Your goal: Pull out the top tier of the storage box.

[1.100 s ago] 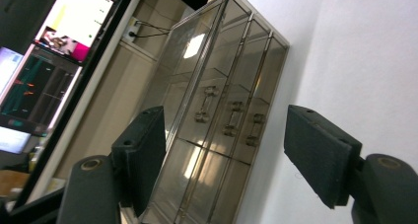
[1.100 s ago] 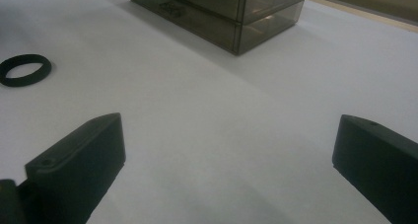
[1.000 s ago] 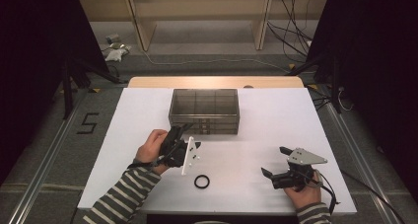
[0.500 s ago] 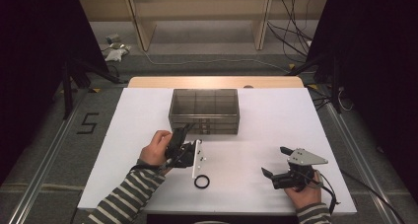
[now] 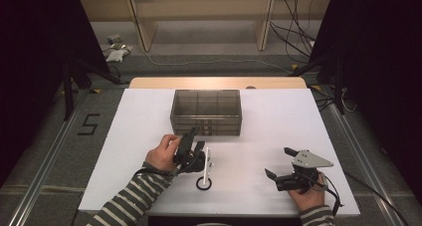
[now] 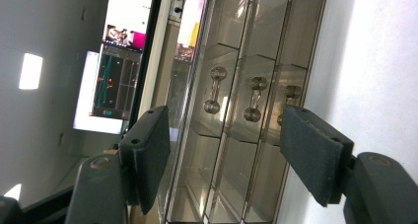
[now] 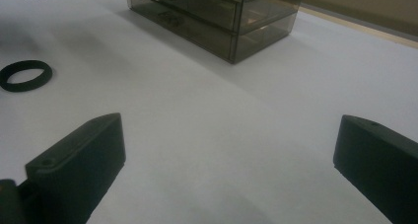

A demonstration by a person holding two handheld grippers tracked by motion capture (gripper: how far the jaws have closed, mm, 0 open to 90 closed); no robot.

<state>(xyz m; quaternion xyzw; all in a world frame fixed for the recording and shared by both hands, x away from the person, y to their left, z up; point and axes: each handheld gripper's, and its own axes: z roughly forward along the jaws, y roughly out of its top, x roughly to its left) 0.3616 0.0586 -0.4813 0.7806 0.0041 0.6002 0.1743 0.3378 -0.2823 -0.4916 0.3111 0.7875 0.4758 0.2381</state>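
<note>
Smoky clear drawer box [image 5: 206, 111] standing mid-counter [image 5: 268, 201], three drawers shut, dumbbell-shaped handles [image 6: 254, 98] visible between the left claw's jaws. Left claw [image 5: 195, 139], rolled on its side, jaws wide and empty, now raised from beside the black ring [image 5: 203, 183] and aimed at the drawer fronts, nearer than a second ago. Probably lining up on a handle. Right claw [image 5: 280, 162] resting low, wide open, empty, unmoved.
</note>
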